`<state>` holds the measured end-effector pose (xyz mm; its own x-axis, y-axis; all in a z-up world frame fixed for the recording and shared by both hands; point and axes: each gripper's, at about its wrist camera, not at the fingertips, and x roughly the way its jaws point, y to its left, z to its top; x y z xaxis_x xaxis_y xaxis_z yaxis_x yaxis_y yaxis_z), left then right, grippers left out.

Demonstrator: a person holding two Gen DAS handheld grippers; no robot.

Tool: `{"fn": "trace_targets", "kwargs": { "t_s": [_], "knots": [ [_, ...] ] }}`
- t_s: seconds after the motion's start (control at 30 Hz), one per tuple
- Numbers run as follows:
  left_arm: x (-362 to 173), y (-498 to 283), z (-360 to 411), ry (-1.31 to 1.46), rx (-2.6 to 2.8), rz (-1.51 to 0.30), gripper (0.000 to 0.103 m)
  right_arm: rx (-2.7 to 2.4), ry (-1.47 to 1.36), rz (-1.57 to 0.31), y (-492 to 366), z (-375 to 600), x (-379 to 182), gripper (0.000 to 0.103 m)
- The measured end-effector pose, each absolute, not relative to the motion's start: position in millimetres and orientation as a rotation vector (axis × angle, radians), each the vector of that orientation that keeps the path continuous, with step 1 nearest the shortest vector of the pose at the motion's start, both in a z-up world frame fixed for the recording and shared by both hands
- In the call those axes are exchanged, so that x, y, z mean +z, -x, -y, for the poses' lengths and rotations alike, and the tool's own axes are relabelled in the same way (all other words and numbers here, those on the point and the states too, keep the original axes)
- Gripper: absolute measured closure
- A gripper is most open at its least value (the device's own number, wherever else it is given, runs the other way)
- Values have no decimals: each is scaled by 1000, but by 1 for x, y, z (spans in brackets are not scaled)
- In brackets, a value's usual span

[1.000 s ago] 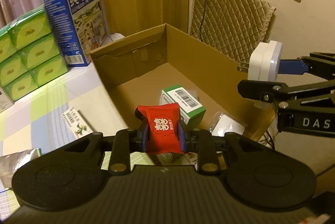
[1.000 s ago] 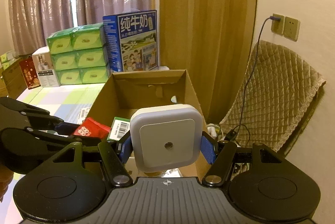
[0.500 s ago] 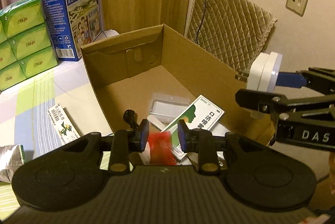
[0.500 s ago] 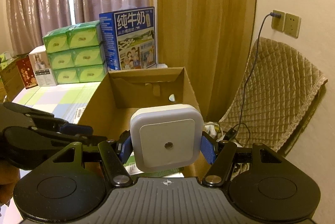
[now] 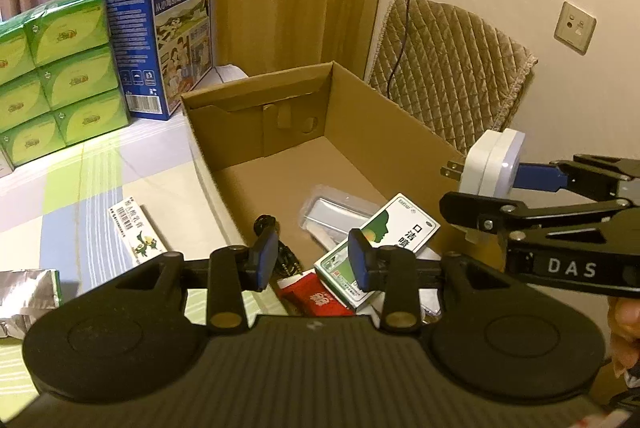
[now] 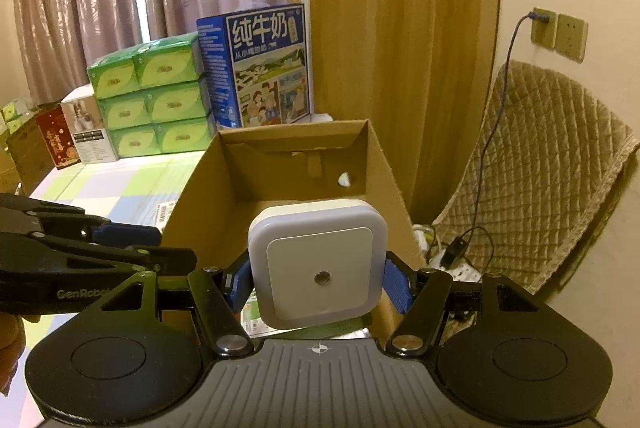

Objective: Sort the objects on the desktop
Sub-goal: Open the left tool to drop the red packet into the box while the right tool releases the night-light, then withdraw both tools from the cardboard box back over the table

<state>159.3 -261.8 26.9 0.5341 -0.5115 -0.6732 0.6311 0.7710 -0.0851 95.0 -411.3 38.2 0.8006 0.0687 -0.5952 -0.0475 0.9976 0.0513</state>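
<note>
My left gripper (image 5: pixel 312 260) is open and empty above the near end of the open cardboard box (image 5: pixel 360 95). The red packet (image 5: pixel 312 294) lies in the box below it, beside a green and white medicine box (image 5: pixel 380 244), a clear plastic case (image 5: pixel 340 211) and a black cable (image 5: pixel 280 248). My right gripper (image 6: pixel 318 280) is shut on a white square plug-in night light (image 6: pixel 318 264). It holds the light over the box's right wall; the light also shows in the left wrist view (image 5: pixel 492 163), prongs pointing left.
On the checked tablecloth left of the box lie a small green and white carton (image 5: pixel 136 232) and a silver foil pack (image 5: pixel 24 284). Stacked green tissue packs (image 5: pixel 60 75) and a blue milk carton (image 5: pixel 168 27) stand behind. A quilted chair (image 5: pixel 452 75) is at the right.
My left gripper opened and the red packet dropped into the box. The left gripper then lifted and drew back a little. The right gripper kept holding the night light and rose slightly.
</note>
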Motion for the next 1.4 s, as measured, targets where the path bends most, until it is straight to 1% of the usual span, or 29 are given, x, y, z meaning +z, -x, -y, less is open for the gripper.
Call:
{"fn": "trace_targets", "kwargs": {
  "t_s": [0.2, 0.27, 0.57, 0.6, 0.67, 0.87, 0.9, 0.97, 1.03, 1.1, 1.4],
  "knots": [
    [29, -159, 253, -171, -673, -740, 69, 89, -50, -635, -101, 407, 35, 39],
    [29, -158, 251, -167, -671, -743, 68, 87, -48, -620, -102, 407, 37, 26],
    [30, -153, 240, -153, -655, -744, 64, 67, -71, -596, -85, 409, 43, 22],
    [31, -151, 239, -154, -653, -745, 61, 66, -74, -596, -82, 409, 44, 22],
    [32, -148, 238, -155, -648, -746, 52, 62, -82, -597, -77, 409, 45, 19],
    [39, -136, 227, -143, -632, -742, 39, 55, -100, -602, -55, 405, 51, 12],
    [41, -133, 225, -141, -630, -740, 35, 55, -99, -605, -52, 403, 52, 11],
    [44, -127, 219, -126, -627, -737, 31, 58, -96, -611, -44, 401, 53, 7],
    [47, -121, 213, -108, -621, -736, 24, 63, -96, -615, -35, 398, 54, 5],
    [49, -113, 205, -101, -610, -733, 21, 64, -94, -622, -27, 396, 55, 2],
    [55, -76, 166, -59, -550, -717, 3, 77, -120, -644, 5, 382, 59, 2]
  ]
}}
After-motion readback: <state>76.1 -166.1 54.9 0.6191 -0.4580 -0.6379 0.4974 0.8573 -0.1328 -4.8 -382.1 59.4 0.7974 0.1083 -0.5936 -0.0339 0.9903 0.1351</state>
